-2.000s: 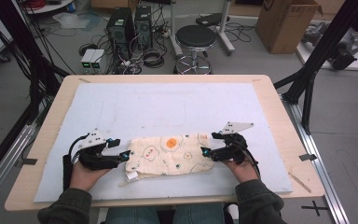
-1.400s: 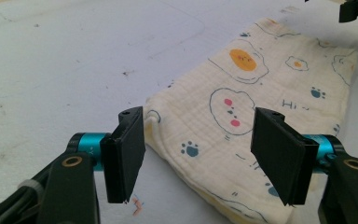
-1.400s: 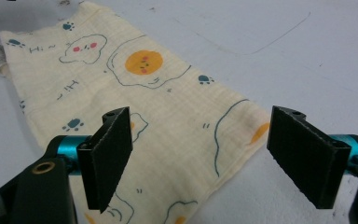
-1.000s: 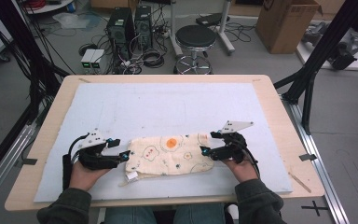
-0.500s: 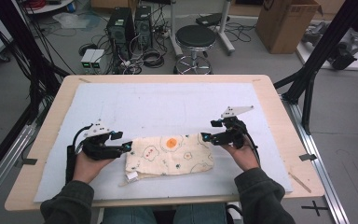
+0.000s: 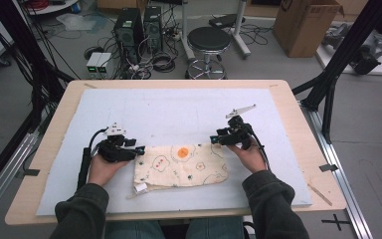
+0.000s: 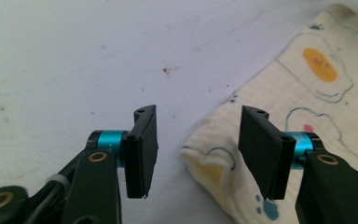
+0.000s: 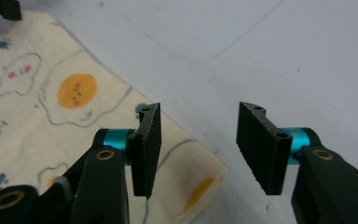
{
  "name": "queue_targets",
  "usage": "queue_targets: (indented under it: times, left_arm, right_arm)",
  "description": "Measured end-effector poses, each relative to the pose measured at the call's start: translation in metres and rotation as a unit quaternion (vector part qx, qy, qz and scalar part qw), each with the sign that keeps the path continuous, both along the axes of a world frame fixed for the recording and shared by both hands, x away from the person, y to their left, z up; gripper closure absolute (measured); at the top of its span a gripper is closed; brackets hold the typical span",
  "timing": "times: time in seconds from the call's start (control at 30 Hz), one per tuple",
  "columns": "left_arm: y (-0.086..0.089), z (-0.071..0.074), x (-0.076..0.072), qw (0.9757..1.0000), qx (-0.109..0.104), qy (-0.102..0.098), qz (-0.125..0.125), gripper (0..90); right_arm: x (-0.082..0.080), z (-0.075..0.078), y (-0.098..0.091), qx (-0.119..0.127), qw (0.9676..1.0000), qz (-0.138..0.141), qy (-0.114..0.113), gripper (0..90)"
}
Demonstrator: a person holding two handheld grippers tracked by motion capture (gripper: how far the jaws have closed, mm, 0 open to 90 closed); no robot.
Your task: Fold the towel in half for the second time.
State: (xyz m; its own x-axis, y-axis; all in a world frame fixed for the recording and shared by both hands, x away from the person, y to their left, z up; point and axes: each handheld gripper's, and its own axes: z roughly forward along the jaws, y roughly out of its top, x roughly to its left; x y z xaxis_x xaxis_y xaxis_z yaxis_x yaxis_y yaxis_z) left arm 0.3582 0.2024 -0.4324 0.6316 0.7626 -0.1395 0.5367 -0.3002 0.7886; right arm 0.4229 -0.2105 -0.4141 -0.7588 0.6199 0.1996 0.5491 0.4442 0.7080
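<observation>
Both grippers are seen with jaws apart, nothing pinched, though they've just been closing. The left gripper (image 6: 140, 148) is parked at the far left corner of the printed cloth (image 6: 181, 167), the right gripper (image 6: 214, 139) at its far right corner. The cloth is spread on a pale blue mat (image 6: 169, 112) over a wooden table (image 6: 298, 124); a stool (image 6: 208, 40) and cardboard box (image 6: 306, 22) are behind.

1. White mat (image 6: 179, 107) covers wooden table (image 6: 298, 119).
2. Black stool (image 6: 208, 39) behind the table.
3. Cardboard box (image 6: 306, 22) far right.
4. Computer towers (image 6: 138, 25), cables on floor.
</observation>
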Motion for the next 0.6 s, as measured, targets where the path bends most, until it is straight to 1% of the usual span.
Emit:
queue_targets:
  times: [0.03,0.07,0.1,0.13,0.17,0.2,0.23,0.3,0.37,0.4,0.43,0.47,0.5,0.57,0.6]
  left_arm:
    - [0.0,-0.002,0.001,1.0,0.004,0.005,-0.002,48.4]
    - [0.0,-0.002,0.001,1.0,0.004,0.005,-0.002,48.8]
    - [-0.001,-0.005,0.003,0.9999,0.009,0.014,-0.003,48.8]
    - [-0.001,-0.006,0.004,0.9997,0.011,0.02,-0.006,48.8]
    - [-0.001,-0.006,0.004,0.9997,0.011,0.02,-0.006,48.7]
    - [-0.002,-0.008,0.005,0.9996,0.008,0.027,-0.008,49.0]
    - [-0.002,-0.01,0.006,0.9995,0.007,0.029,-0.01,49.7]
    - [-0.004,-0.01,0.006,0.9996,0.008,0.025,-0.01,50.4]
    - [-0.004,-0.01,0.006,0.9996,0.007,0.025,-0.011,52.1]
    - [-0.005,-0.01,0.006,0.9996,0.01,0.024,-0.014,56.6]
    - [-0.005,-0.01,0.006,0.9996,0.01,0.024,-0.014,61.4]
    - [-0.005,-0.01,0.005,0.9995,0.011,0.025,-0.018,65.3]
    - [-0.006,-0.01,0.005,0.9994,0.013,0.024,-0.023,68.1]
    - [-0.005,-0.01,0.005,0.9992,0.015,0.026,-0.027,75.6]
    - [-0.005,-0.01,0.005,0.9991,0.01,0.028,-0.03,80.1]
  right_arm:
    - [0.001,-0.002,0.0,-0.007,1.0,0.001,0.006,53.0]
    - [0.002,-0.005,0.0,-0.011,0.9998,0.001,0.016,54.6]
    - [0.003,-0.007,0.0,-0.018,0.9996,0.0,0.024,57.1]
    - [0.004,-0.01,-0.001,-0.022,0.9994,0.003,0.027,60.6]
    - [0.004,-0.01,-0.001,-0.022,0.9994,0.003,0.027,60.6]
    - [0.004,-0.016,-0.001,-0.032,0.9988,0.004,0.036,62.0]
    - [0.003,-0.018,-0.002,-0.035,0.9986,0.001,0.039,62.7]
    - [0.003,-0.02,-0.004,-0.029,0.9991,-0.001,0.03,65.0]
    - [0.002,-0.021,-0.004,-0.029,0.9991,-0.002,0.03,66.2]
    - [0.001,-0.02,-0.003,-0.035,0.999,0.009,0.028,72.4]
    - [0.0,-0.02,-0.002,-0.039,0.9988,0.011,0.026,72.9]
    - [-0.001,-0.02,-0.001,-0.042,0.9987,0.014,0.024,77.5]
    - [-0.001,-0.02,-0.001,-0.041,0.9985,0.023,0.027,79.3]
    - [0.0,-0.02,0.0,-0.036,0.9984,0.027,0.033,82.5]
    - [0.0,-0.021,-0.001,-0.034,0.9983,0.029,0.036,83.5]
